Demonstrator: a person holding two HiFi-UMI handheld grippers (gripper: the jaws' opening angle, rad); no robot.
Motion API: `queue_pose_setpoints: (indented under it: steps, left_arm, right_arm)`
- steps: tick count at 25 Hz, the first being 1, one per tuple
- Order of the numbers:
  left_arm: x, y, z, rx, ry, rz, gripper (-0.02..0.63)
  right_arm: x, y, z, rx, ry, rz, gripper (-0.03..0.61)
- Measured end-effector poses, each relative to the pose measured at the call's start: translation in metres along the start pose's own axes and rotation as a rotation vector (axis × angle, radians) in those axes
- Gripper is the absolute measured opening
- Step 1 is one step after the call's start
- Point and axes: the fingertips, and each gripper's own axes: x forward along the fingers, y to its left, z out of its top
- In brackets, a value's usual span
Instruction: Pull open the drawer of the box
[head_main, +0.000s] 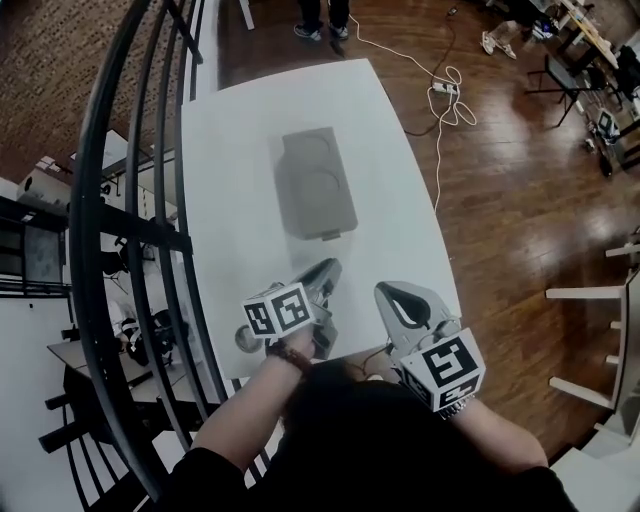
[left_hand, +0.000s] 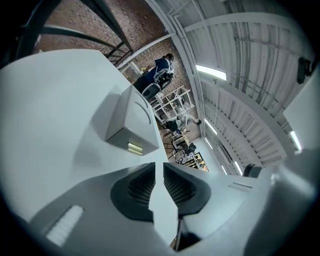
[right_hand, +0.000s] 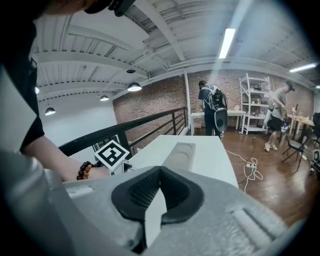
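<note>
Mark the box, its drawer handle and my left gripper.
box (head_main: 315, 178), head view, middle of its grey top.
drawer handle (left_hand: 135, 148), left gripper view, the pale bar on the box's front.
left gripper (left_hand: 159, 165), left gripper view, the narrow gap between its fingertips.

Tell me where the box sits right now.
In the head view the grey box lies near the middle of the white table, just ahead of the left gripper and right gripper, drawer end facing them, untouched.
</note>
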Motion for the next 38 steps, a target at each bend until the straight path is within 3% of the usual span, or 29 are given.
queue_pose_setpoints:
  steps: [9,14,20,24,38]
  left_arm:
    - [0.024,0.024,0.009,-0.215,0.001,-0.035,0.089]
    - [0.034,0.038,0.018,-0.288,-0.024,-0.032,0.098]
    - [0.037,0.049,0.018,-0.313,-0.02,-0.019,0.057]
    - [0.036,0.048,0.016,-0.337,-0.007,-0.033,0.098]
    - [0.048,0.054,0.019,-0.381,-0.013,-0.045,0.086]
  right_arm:
    - [0.02,-0.01,-0.005,0.024,0.042,-0.018,-0.009]
    - [0.027,-0.015,-0.007,0.027,0.06,-0.02,-0.009]
    - [0.031,-0.018,-0.013,0.036,0.065,-0.021,-0.009]
    - [0.035,-0.016,-0.01,0.028,0.065,-0.009,-0.009]
    - [0.039,-0.021,-0.012,0.039,0.087,-0.024,-0.009]
